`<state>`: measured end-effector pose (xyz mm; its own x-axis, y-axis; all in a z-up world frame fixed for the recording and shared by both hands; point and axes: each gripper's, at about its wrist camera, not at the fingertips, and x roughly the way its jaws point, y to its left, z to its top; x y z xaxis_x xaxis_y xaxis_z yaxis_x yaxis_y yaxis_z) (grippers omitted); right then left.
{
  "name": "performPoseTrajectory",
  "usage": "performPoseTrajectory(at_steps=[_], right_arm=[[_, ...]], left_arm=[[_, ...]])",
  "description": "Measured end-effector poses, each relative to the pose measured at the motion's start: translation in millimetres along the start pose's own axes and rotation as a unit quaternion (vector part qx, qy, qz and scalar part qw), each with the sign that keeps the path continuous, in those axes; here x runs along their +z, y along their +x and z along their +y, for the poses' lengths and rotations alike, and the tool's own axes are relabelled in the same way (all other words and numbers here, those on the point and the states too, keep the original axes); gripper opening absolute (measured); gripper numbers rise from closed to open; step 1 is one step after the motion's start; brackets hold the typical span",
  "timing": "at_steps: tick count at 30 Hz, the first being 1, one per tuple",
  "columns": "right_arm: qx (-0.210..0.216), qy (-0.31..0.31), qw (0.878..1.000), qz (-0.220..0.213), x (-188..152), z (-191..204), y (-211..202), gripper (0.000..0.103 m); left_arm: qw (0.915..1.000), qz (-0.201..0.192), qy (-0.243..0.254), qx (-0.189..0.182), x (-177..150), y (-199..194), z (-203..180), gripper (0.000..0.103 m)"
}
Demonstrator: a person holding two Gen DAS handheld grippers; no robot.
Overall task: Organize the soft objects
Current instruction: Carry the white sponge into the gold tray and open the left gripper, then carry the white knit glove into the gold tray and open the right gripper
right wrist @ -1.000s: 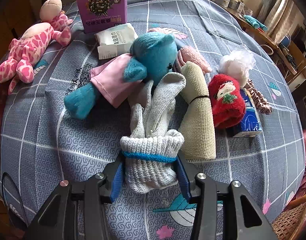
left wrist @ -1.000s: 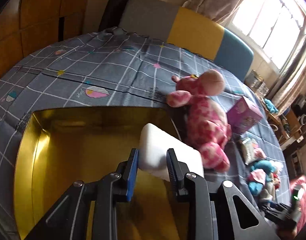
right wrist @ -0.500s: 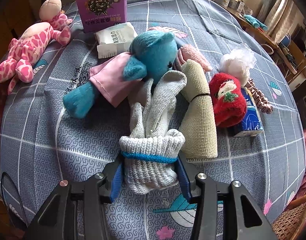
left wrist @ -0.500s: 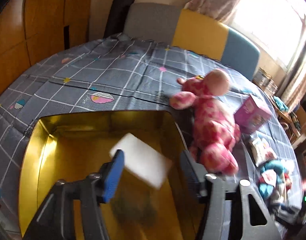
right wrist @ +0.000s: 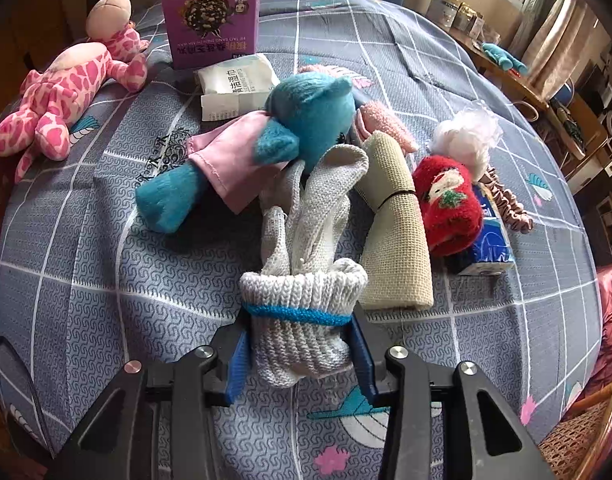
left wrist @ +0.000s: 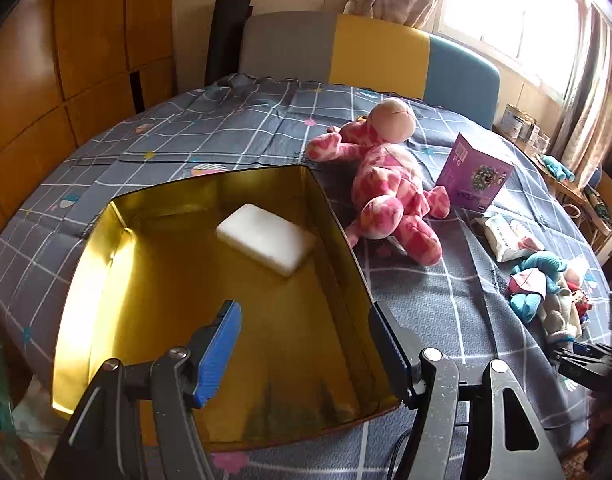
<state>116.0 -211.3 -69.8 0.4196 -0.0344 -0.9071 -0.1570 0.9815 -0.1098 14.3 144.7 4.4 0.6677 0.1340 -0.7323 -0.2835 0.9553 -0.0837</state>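
Since a second ago the left hand-held gripper (left wrist: 302,344) has let go and spread wide, and the white sponge (left wrist: 266,237) now lies inside the gold box (left wrist: 345,248), long axis running 10 to 4 o'clock. The right hand-held gripper (right wrist: 300,354) stays clamped on the knit glove (right wrist: 306,280), fingers pointing toward 12; lifting could drag the burlap roll (right wrist: 393,232) touching it.

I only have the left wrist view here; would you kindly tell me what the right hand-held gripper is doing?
Observer: The right hand-held gripper is shut on the cuff of a grey knit glove.
Operator: What lies directly to the right of that glove?
Observer: A beige mesh roll, cinched by a black band.
Operator: And beyond the roll?
Observer: A red plush sock, resting against a blue tissue pack.
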Motion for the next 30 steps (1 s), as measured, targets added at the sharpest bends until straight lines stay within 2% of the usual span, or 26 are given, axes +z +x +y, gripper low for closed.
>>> performPoseTrajectory(at_steps=[9, 14, 21, 30], right_arm=[[0.019, 0.001, 0.999, -0.037, -16.7, 15.4, -42.8, 0.041], [0.062, -0.013, 0.995, -0.072, -14.5, 30.6, -72.6, 0.041], [0.119, -0.072, 0.984, -0.108, -0.2, 87.6, -104.9, 0.041], [0.202, -0.150, 0.962, -0.102, 18.4, 179.2, -119.8, 0.041]], left_arm=[[0.9999, -0.001, -0.011, 0.004, -4.5, -4.6, 10.9, 0.068], [0.9997, -0.001, -0.023, 0.004, -4.9, -5.7, 17.6, 0.072], [0.9993, -0.004, -0.034, 0.011, -7.2, -8.5, 28.8, 0.075], [0.9973, 0.002, -0.070, 0.023, -10.1, -5.5, 57.7, 0.075]])
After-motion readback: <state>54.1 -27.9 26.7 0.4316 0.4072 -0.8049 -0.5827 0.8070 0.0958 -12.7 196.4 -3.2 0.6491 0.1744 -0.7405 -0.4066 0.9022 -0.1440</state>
